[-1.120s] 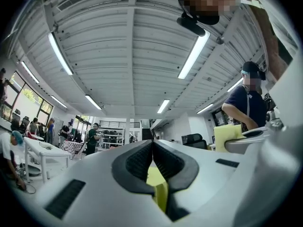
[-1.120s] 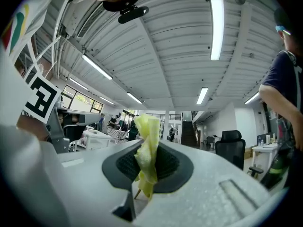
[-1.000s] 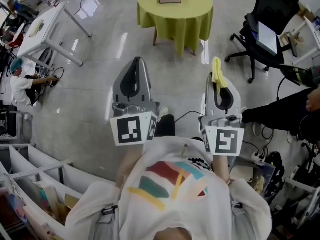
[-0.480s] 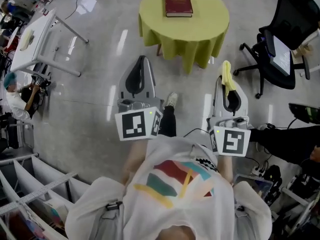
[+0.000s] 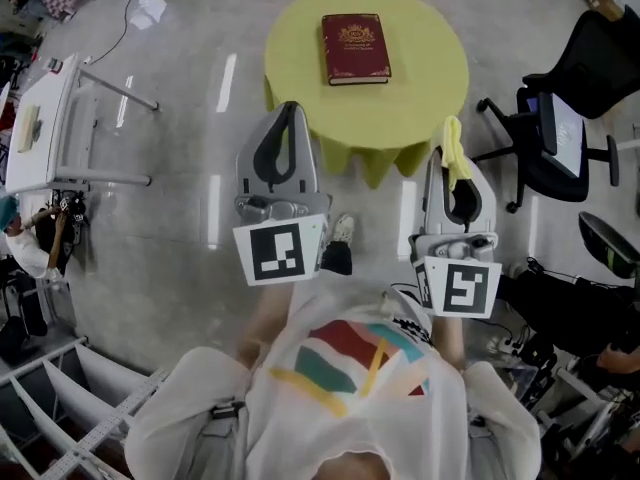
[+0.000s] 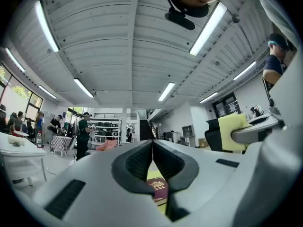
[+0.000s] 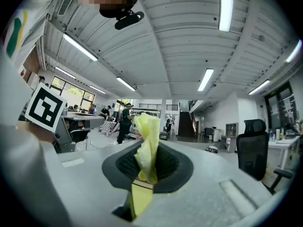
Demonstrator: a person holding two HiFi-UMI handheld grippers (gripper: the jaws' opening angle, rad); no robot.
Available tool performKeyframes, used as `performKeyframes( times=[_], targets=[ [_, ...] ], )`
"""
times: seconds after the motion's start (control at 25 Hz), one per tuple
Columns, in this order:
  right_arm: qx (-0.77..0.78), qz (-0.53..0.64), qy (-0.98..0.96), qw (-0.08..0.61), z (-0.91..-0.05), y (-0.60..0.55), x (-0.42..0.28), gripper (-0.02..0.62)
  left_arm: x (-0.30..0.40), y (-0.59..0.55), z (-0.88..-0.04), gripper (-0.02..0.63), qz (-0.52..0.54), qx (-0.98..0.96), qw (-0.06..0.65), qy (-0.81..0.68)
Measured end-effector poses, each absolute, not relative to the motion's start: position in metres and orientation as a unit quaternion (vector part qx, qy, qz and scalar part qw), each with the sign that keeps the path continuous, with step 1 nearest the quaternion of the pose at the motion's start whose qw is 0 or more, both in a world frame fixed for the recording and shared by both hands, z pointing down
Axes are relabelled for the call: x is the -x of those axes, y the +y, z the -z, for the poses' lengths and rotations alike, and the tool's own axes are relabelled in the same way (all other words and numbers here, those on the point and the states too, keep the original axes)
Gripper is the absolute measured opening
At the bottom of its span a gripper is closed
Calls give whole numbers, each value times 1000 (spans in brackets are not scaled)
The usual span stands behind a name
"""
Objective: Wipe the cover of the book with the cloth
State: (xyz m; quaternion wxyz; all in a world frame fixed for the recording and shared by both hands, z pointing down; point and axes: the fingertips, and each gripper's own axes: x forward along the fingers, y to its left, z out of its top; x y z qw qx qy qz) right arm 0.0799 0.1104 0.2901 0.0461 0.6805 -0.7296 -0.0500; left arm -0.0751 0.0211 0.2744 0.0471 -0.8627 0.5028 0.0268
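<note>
- head view: the book (image 5: 355, 48) lies cover up on the table (image 5: 430, 88), ready for wiping. the right gripper (image 5: 447, 150) pinches the cloth (image 5: 456, 153), well short of the book.
- left gripper view: the left gripper (image 6: 152, 148) is closed and empty, probably free to steady the book. its body hides most of the table.
- right gripper view: the jaws clamp the cloth, and the book is out of sight.

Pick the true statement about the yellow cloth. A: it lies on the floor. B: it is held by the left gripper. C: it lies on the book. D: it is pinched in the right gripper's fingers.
D: the right gripper view shows the yellow cloth clamped in the right gripper, and the book lies bare on the table.
</note>
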Motion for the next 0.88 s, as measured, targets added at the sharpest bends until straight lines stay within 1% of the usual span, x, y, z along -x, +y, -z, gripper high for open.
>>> performKeyframes(
  times=[0.12,0.28,0.48,0.68,0.88],
  targets=[
    [-693,41,-718,50,-291,88,-93,28,62,-11,-271,15,-30,870,34,491],
    [-701,23,-711,48,-298,66,-109,29,56,-41,-261,15,-41,867,41,496],
    [-697,21,-714,55,-300,37,-133,29,28,-69,-273,15,-18,870,27,492],
    [-682,26,-730,30,-301,-7,-163,29,-3,-100,-276,15,-9,863,31,504],
    [-656,44,-753,17,-288,-39,-186,29,-23,-130,-260,15,-34,849,18,527]
  ],
)
